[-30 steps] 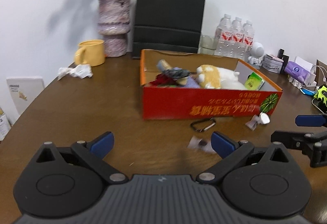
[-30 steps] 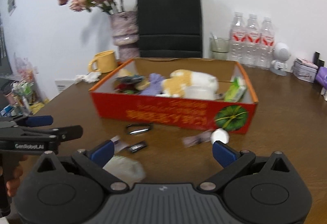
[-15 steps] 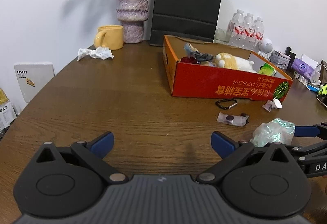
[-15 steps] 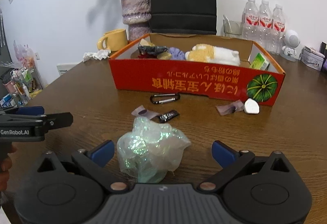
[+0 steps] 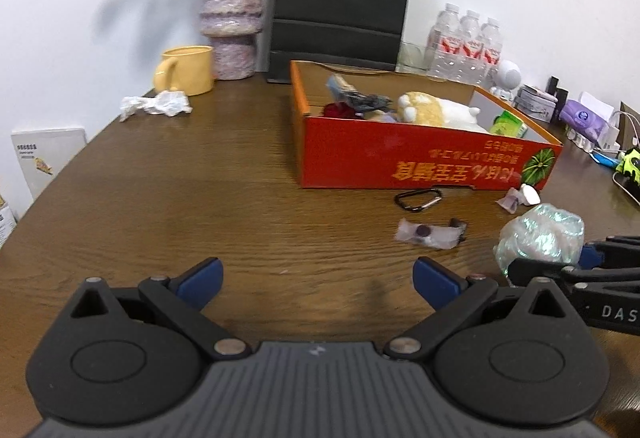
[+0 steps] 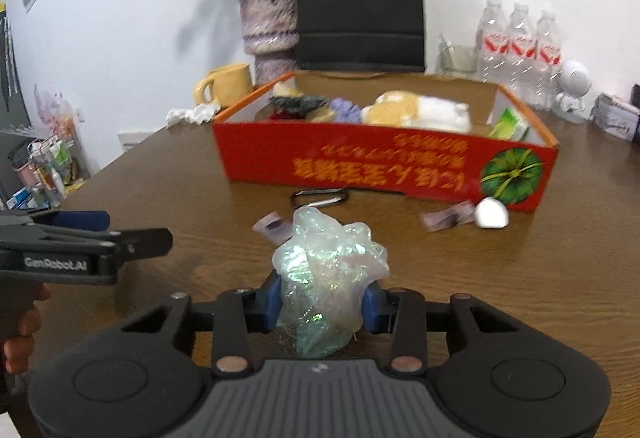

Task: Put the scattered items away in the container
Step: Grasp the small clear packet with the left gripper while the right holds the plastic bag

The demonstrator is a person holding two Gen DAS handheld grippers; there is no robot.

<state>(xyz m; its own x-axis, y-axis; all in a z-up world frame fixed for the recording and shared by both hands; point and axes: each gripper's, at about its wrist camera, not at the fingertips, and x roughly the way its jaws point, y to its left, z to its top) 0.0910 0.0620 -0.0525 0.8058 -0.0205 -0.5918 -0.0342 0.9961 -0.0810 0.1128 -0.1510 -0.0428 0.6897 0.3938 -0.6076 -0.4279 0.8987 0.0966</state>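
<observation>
My right gripper [image 6: 322, 304] is shut on a crumpled iridescent plastic wad [image 6: 326, 274], just above the table; the wad also shows in the left wrist view [image 5: 540, 238]. The red cardboard box [image 6: 384, 168] stands ahead, holding a plush toy [image 6: 416, 112] and other items. In front of it lie a carabiner [image 6: 320, 196], a small clear packet [image 6: 274, 228], a purple wrapper [image 6: 446, 220] and a white piece [image 6: 492, 214]. My left gripper [image 5: 318, 280] is open and empty over bare table, left of the right gripper.
A crumpled white tissue [image 5: 154, 104] lies by a yellow mug [image 5: 186, 70] and a vase [image 5: 232, 22] at the back left. A black paper bag [image 5: 340, 2] and water bottles [image 5: 466, 42] stand behind the box. Small gadgets and cables [image 5: 588, 122] sit at the right.
My right gripper closed its fingers on the iridescent wad, which lay between open fingers before. My left gripper pulled back from the box and stayed open.
</observation>
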